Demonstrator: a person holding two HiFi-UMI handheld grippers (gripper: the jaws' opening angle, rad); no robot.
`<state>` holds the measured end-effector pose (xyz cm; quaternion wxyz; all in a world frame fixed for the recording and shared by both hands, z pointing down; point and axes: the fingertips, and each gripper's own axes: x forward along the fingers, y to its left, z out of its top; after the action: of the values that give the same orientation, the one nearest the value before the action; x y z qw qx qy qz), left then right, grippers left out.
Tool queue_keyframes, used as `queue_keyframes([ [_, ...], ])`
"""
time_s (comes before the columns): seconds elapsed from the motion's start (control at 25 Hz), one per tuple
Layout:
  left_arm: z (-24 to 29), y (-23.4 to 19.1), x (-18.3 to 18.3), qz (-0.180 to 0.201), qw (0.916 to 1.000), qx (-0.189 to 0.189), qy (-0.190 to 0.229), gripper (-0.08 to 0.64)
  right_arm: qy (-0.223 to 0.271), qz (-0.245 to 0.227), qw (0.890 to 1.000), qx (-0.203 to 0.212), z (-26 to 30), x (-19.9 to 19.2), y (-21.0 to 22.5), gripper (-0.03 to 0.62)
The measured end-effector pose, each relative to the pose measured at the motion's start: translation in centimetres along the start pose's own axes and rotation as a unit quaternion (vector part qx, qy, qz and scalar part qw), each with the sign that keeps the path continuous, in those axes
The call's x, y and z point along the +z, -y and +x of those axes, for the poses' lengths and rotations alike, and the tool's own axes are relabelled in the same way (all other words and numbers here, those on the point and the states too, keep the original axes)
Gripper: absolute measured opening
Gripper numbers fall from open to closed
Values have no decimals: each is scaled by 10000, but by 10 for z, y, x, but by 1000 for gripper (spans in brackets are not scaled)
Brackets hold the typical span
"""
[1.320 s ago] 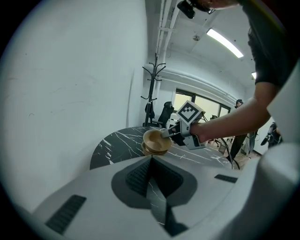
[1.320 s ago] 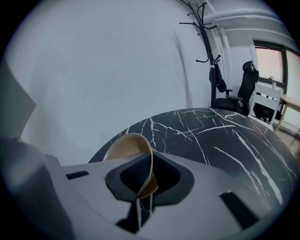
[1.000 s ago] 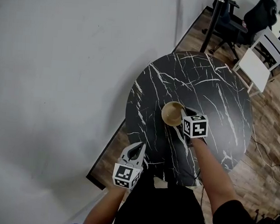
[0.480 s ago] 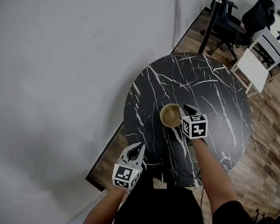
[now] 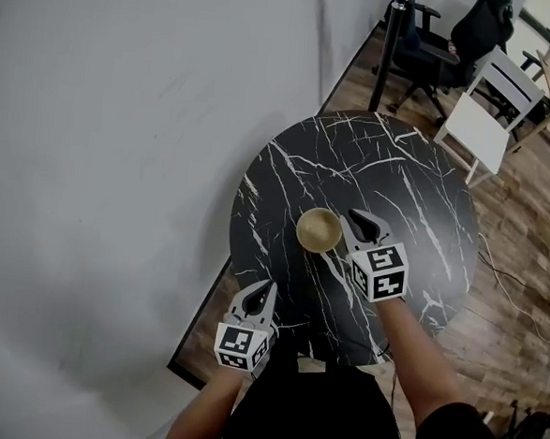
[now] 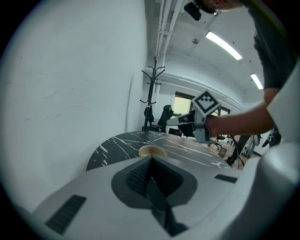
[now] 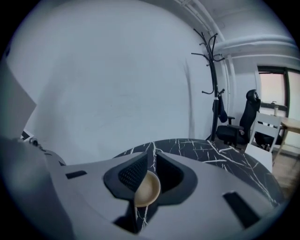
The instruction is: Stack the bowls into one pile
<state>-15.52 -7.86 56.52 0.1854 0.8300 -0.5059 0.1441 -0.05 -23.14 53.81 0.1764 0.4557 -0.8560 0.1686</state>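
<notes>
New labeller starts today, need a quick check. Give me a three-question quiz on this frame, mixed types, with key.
1. True or false: the right gripper holds the tan bowl.
2. The bowl rests on: A) the black marble table B) a tray C) a shelf.
3. Fill in: the left gripper has its jaws ___.
Key: 1 false; its jaws have just closed a little but stand apart with nothing between them, and the bowl sits beside them on the table. 2 A. 3 shut.
</notes>
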Motion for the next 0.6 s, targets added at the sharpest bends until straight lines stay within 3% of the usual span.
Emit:
queue_keyframes([
  [0.16, 3, 2, 15, 32, 9999, -5, 149, 14, 530, -73, 9986, 9, -36, 20, -8, 46],
  [0.6, 10, 19, 77, 346, 9971, -154, 667, 14, 1231, -324, 9917, -199, -115, 42, -13, 11],
])
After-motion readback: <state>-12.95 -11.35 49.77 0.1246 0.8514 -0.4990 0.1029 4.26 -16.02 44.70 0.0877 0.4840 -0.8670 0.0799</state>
